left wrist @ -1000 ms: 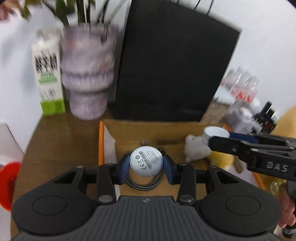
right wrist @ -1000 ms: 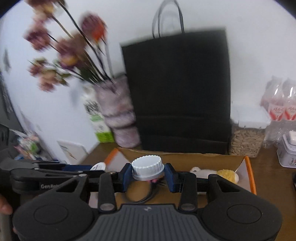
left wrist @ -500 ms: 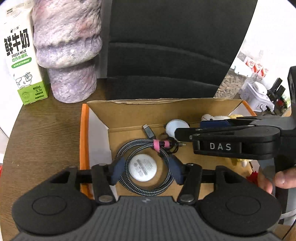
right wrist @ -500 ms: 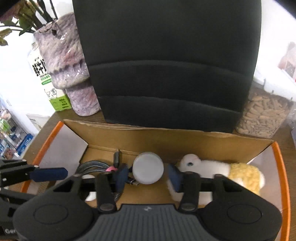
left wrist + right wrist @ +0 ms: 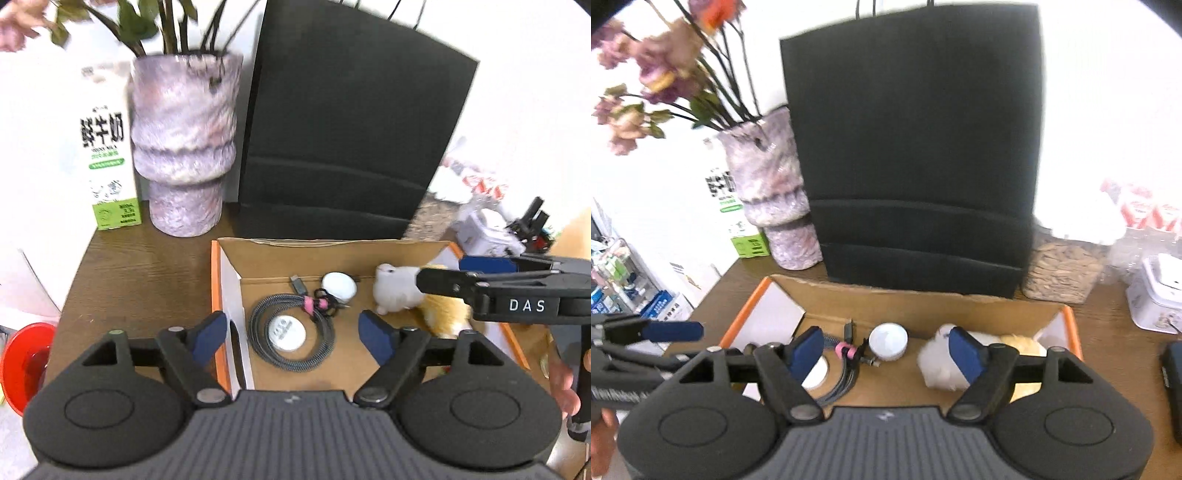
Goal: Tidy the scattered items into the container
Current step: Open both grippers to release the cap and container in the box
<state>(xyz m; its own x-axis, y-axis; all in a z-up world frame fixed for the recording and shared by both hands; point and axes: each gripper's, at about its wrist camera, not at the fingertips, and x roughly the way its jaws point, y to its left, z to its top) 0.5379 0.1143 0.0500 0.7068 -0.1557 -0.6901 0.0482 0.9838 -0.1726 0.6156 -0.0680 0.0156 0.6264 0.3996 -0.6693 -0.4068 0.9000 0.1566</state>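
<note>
In the left wrist view, the right gripper at 3 o'clock carries the letters "DAS", and the cardboard box holds one coiled cable, two white round discs and one plush toy, while the left gripper is opening with nothing grasped. In the right wrist view, the right gripper's jaws are opening and empty too, above the same box at 6 o'clock, with one black paper bag at 12 o'clock

In the box: a coiled cable on the left with a round disc inside its loop, a small cap behind, a soft toy on the right. Behind the box, a paper bag. Left of the bag, a vase, then a milk carton.
</note>
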